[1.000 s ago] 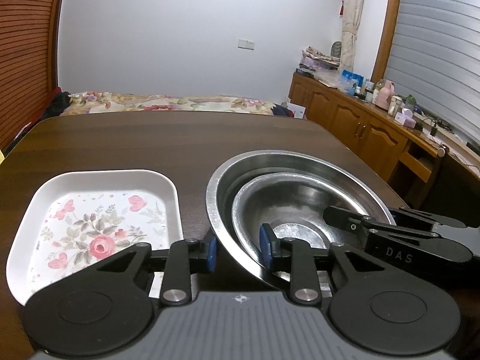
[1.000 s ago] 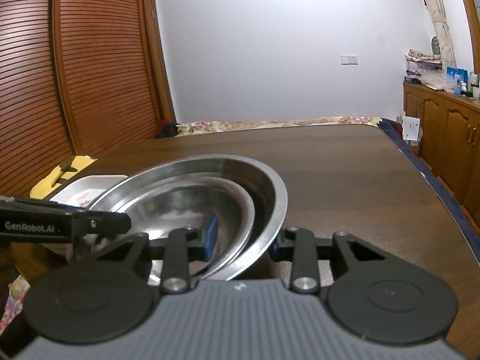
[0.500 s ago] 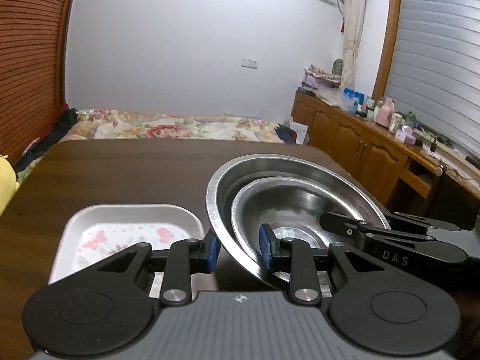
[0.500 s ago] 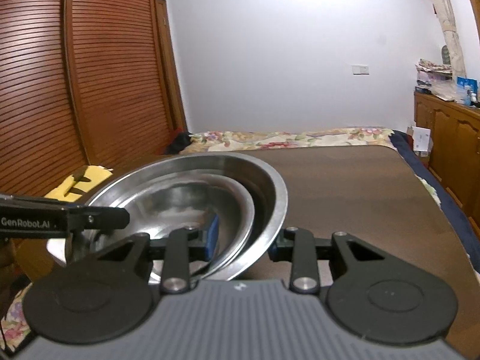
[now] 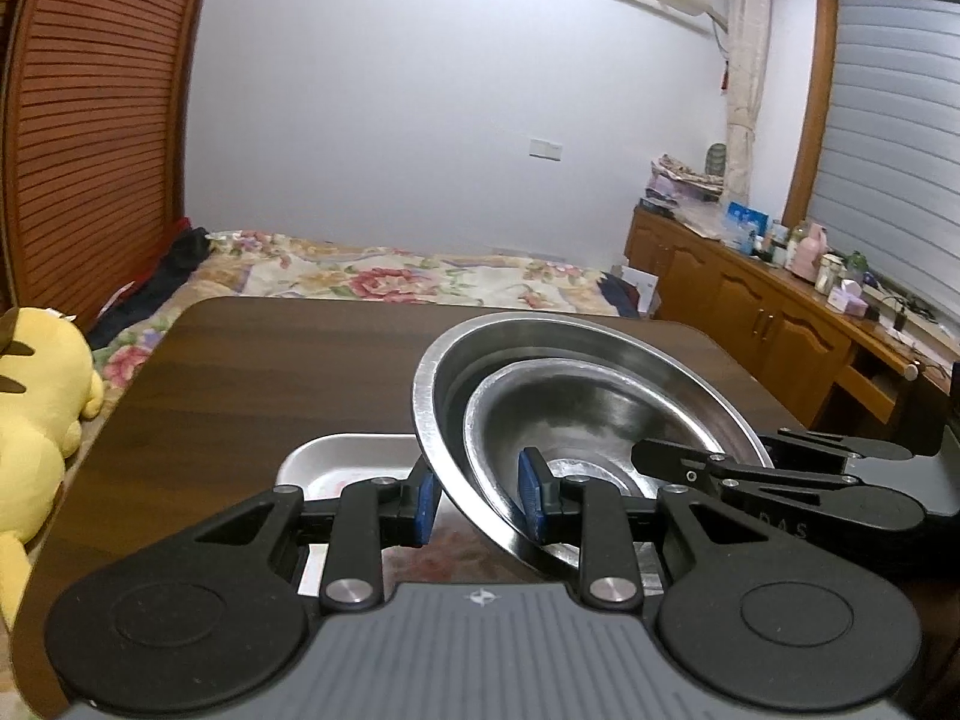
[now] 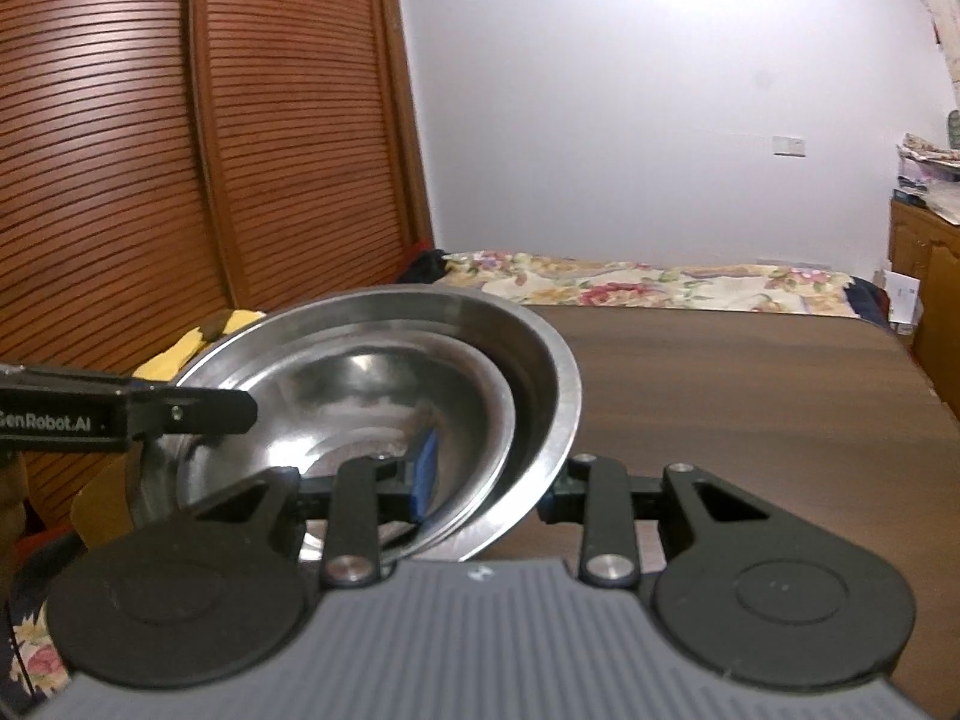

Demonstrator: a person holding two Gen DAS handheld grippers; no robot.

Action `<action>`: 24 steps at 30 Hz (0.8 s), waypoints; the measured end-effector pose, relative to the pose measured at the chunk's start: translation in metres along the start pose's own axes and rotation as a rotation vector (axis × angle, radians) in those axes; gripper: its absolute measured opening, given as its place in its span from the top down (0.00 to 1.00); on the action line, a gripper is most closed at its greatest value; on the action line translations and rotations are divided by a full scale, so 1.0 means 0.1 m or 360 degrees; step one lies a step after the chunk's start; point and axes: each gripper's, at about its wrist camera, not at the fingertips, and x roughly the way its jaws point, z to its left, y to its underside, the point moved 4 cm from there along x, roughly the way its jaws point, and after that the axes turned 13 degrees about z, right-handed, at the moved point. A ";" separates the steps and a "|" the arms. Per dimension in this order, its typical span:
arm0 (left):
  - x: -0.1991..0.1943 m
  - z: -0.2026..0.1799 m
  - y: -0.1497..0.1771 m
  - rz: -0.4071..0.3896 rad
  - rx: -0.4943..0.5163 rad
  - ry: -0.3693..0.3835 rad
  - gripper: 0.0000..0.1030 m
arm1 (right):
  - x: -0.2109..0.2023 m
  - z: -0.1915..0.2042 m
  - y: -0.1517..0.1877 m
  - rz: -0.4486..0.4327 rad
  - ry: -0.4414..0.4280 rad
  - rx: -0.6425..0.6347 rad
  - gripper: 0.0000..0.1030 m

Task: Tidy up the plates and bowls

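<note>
Looking across a dark wooden table [image 5: 270, 372], bare and wide at the far end. Carrying two nested steel bowls clear of it: the big bowl [image 5: 678, 378] with the small bowl [image 5: 576, 414] sitting inside, both tipping a little. Sharing the load between two grippers, one on each side. Pinching the left rim with the left gripper [image 5: 480, 501], one blue pad outside the big bowl, the other inside the small one, jaws closed down to the thickness of the two walls. Doing the same on the right rim with the right gripper [image 6: 486, 480], inner pad inside the small bowl, outer finger under the big bowl's lip. Peeking out below on the left, a white flowered tray [image 5: 354, 459], lying on the table, probably the spot for the stack. Judging the job now: keeping both hands level and moving together, holding the squeeze even so the smooth steel is not slipping, lowering flat, loosening only once the base is resting.
</note>
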 end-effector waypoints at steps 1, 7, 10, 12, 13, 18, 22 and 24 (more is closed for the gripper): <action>-0.01 0.02 0.00 0.0001 -0.0008 -0.0003 0.71 | 0.02 0.02 -0.01 0.0006 -0.0006 -0.0007 0.67; -0.05 0.22 0.04 -0.0001 -0.0071 -0.0020 0.71 | 0.12 0.19 -0.04 0.0043 -0.0049 -0.0050 0.67; -0.05 0.31 0.07 0.0006 -0.0096 -0.0036 0.71 | 0.17 0.27 -0.06 0.0059 -0.0059 -0.0076 0.67; -0.05 0.37 0.10 0.0011 -0.0114 -0.0044 0.71 | 0.22 0.32 -0.06 0.0073 -0.0065 -0.0090 0.67; -0.05 0.39 0.11 0.0017 -0.0122 -0.0051 0.71 | 0.24 0.34 -0.07 0.0082 -0.0068 -0.0095 0.67; -0.01 0.49 0.17 0.0047 -0.0148 -0.0062 0.71 | 0.31 0.40 -0.03 0.0119 -0.0075 -0.0111 0.67; 0.03 0.52 0.19 0.0067 -0.0153 -0.0059 0.71 | 0.34 0.42 -0.01 0.0145 -0.0070 -0.0109 0.67; 0.05 0.53 0.20 0.0073 -0.0158 -0.0058 0.71 | 0.33 0.42 -0.01 0.0144 -0.0060 -0.0121 0.67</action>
